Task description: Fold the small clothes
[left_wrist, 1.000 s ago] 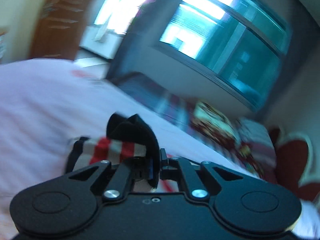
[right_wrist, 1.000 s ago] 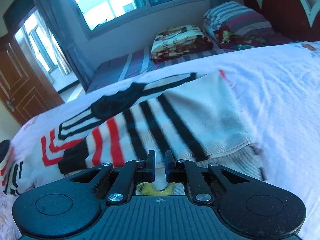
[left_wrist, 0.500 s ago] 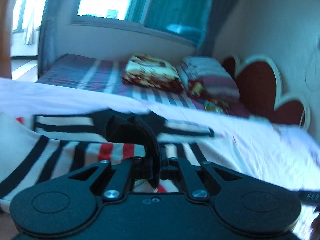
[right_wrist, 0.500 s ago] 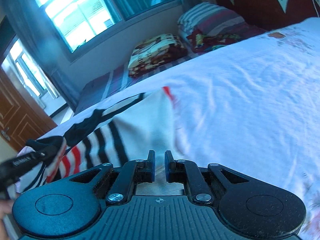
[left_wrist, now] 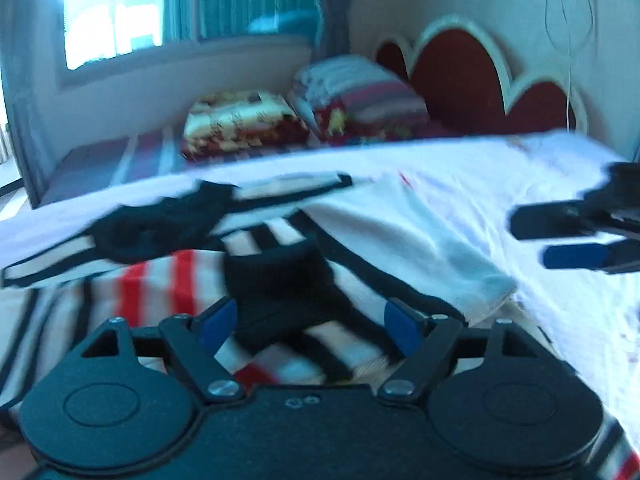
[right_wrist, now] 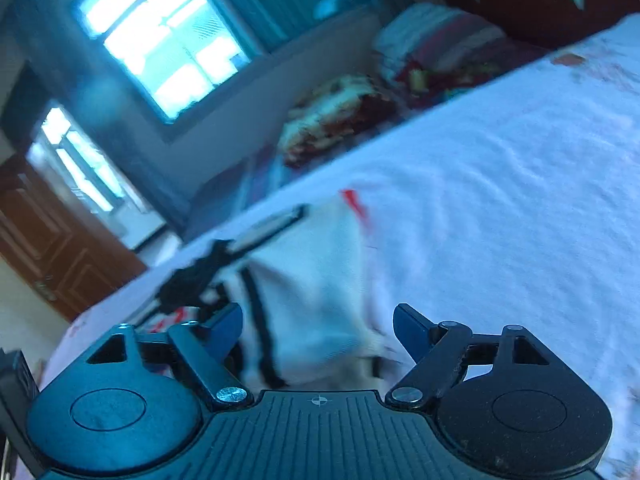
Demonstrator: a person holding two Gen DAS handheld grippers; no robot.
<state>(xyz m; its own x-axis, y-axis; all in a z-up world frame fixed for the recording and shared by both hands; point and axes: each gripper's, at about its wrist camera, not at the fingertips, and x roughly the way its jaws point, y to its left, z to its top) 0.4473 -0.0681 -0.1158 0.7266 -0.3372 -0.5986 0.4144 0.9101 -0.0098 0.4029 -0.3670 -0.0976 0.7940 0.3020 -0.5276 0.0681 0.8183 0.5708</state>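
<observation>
A small white sweater (left_wrist: pixel 380 236) with black and red stripes lies folded on the white bed sheet (left_wrist: pixel 500 176). Its black cuff (left_wrist: pixel 280 284) rests on top of the striped part. My left gripper (left_wrist: pixel 308 324) is open just above that cuff and holds nothing. My right gripper (right_wrist: pixel 318 328) is open and empty over the sweater's (right_wrist: pixel 316 280) near right edge. It also shows in the left wrist view (left_wrist: pixel 560 240) at the right, above the sheet.
Folded blankets (left_wrist: pixel 240 124) and striped pillows (left_wrist: pixel 360 100) lie on a second bed by the window. A red and white headboard (left_wrist: pixel 460 68) stands at the back right. A brown door (right_wrist: pixel 52 248) is at the left. The white sheet (right_wrist: pixel 500 200) stretches right of the sweater.
Both grippers have opened. The left one let go of the black cuff, which now lies on the sweater. The right one released the sweater's edge and tilted.
</observation>
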